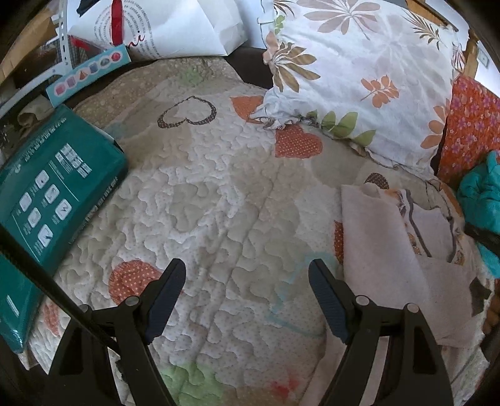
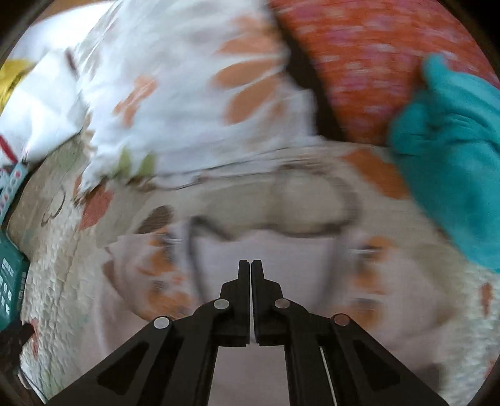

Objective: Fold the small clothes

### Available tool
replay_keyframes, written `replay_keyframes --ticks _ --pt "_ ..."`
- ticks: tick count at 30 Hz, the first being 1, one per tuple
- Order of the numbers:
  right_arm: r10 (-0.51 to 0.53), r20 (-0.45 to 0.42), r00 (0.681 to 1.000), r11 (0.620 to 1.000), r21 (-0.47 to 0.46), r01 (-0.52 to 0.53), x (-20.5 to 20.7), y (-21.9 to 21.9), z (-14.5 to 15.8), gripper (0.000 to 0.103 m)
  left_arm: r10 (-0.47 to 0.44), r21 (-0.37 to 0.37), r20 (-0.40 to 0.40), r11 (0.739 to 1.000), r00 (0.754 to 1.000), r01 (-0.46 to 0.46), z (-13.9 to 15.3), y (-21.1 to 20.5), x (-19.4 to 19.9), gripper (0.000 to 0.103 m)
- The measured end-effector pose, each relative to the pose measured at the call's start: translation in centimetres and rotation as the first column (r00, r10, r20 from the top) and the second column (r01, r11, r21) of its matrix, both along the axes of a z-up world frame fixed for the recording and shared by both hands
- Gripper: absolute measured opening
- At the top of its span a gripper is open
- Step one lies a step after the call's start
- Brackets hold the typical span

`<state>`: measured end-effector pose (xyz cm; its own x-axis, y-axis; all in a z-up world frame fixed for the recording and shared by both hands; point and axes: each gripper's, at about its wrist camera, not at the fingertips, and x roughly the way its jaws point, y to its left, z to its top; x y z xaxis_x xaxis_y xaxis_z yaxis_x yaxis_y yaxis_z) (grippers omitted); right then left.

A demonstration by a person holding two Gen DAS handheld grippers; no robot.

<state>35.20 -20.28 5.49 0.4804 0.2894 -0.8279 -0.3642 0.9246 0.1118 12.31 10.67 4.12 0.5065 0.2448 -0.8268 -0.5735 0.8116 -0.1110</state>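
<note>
A small pale pink garment with dark trim and orange print lies partly folded on the quilted bedspread, to the right of my left gripper. The left gripper is open and empty above the quilt. In the blurred right wrist view the same garment lies under and ahead of my right gripper, whose jaws are closed together; nothing shows between the tips. A teal cloth lies at the right, also seen in the left wrist view.
A floral pillow and an orange flowered cushion stand at the back. A teal package lies on the left of the bed, with a white bag and a pale blue box behind it.
</note>
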Motion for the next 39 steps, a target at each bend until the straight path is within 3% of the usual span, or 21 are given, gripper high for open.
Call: replay_keyframes --ticks 1,3,5,8,11,12,14,17,21,25,29,30,31,32,33,36,39 --pt "-0.014 -0.003 1.000 1.000 0.003 0.014 -0.2 -2.3 0.6 0.013 0.001 -0.009 0.001 1.000 1.000 -0.001 0.0 0.0 0.0 0.080" --pt "-0.044 0.011 0.999 0.999 0.003 0.044 -1.3 -6.9 1.9 0.051 -0.001 -0.020 -0.001 1.000 1.000 0.001 -0.1 -0.1 0.2 0.080" --pt "-0.056 0.020 0.998 0.998 -0.005 0.056 -2.8 -10.1 2.5 0.058 -0.008 -0.037 -0.007 0.999 1.000 0.008 -0.4 -0.4 0.5 0.080" --pt "-0.038 -0.022 0.999 0.999 -0.009 0.038 -4.5 -12.4 1.4 0.058 -0.026 -0.058 -0.020 0.998 0.999 0.024 -1.3 -1.1 1.1 0.080" --pt "-0.016 -0.047 0.999 0.997 -0.081 0.012 -5.4 -11.6 -1.3 0.058 -0.048 -0.059 -0.055 0.997 0.997 0.045 -2.7 -2.1 2.2 0.080" --pt "-0.003 -0.053 0.999 0.995 -0.103 -0.002 -5.6 -11.2 -2.1 0.046 -0.049 -0.054 -0.064 0.998 0.997 0.045 -3.0 -2.4 2.4 0.080" --pt "0.017 -0.083 0.996 0.991 -0.129 -0.027 -5.8 -10.6 -3.3 0.005 -0.042 -0.045 -0.071 0.998 0.997 0.038 -3.3 -2.7 2.7 0.080" --pt "-0.102 -0.034 0.994 0.987 -0.127 0.097 -4.8 -12.4 -2.4 0.003 -0.043 -0.049 -0.069 0.998 0.997 0.040 -3.5 -2.9 3.2 0.080" --pt "-0.304 -0.019 0.952 0.946 -0.125 0.300 -2.8 -16.1 -1.9 0.004 -0.052 -0.079 -0.088 0.996 0.995 0.045 -4.6 -3.1 4.3 0.080" --pt "-0.306 -0.065 0.950 0.951 -0.052 0.303 -3.5 -16.9 -2.0 0.008 -0.094 -0.173 -0.086 0.982 0.992 0.078 -6.1 -3.9 5.6 0.080" --pt "-0.290 -0.032 0.957 0.957 -0.023 0.289 -5.9 -17.2 -1.2 0.026 -0.153 -0.131 -0.081 0.981 0.985 0.141 -6.1 -6.1 6.6 0.083" --pt "-0.290 -0.036 0.956 0.957 -0.009 0.290 -6.4 -17.5 -1.1 0.027 -0.164 -0.124 -0.086 0.980 0.983 0.153 -6.1 -6.7 6.8 0.074" --pt "-0.290 -0.039 0.956 0.957 -0.006 0.290 -6.9 -17.8 -1.0 0.027 -0.188 -0.108 -0.087 0.978 0.978 0.179 -5.9 -7.4 7.0 0.037" --pt "-0.290 -0.039 0.956 0.957 -0.009 0.290 -7.3 -17.8 -1.0 0.027 -0.215 -0.084 -0.098 0.975 0.972 0.207 -5.6 -8.0 7.2 0.010" --pt "-0.289 -0.038 0.956 0.957 -0.013 0.289 -7.6 -18.0 -1.0 0.027 -0.234 -0.049 -0.141 0.972 0.962 0.229 -5.6 -8.7 7.5 0.001" --pt "-0.294 -0.045 0.955 0.956 -0.004 0.294 -8.9 -19.4 -1.0 0.027 -0.153 0.024 -0.152 0.987 0.976 0.158 -4.8 -7.6 7.1 0.000" --pt "-0.298 -0.051 0.953 0.954 0.022 0.300 -10.0 -20.8 -0.9 0.027 -0.042 0.037 -0.144 0.998 0.989 0.048 -4.1 -4.6 6.1 0.000"
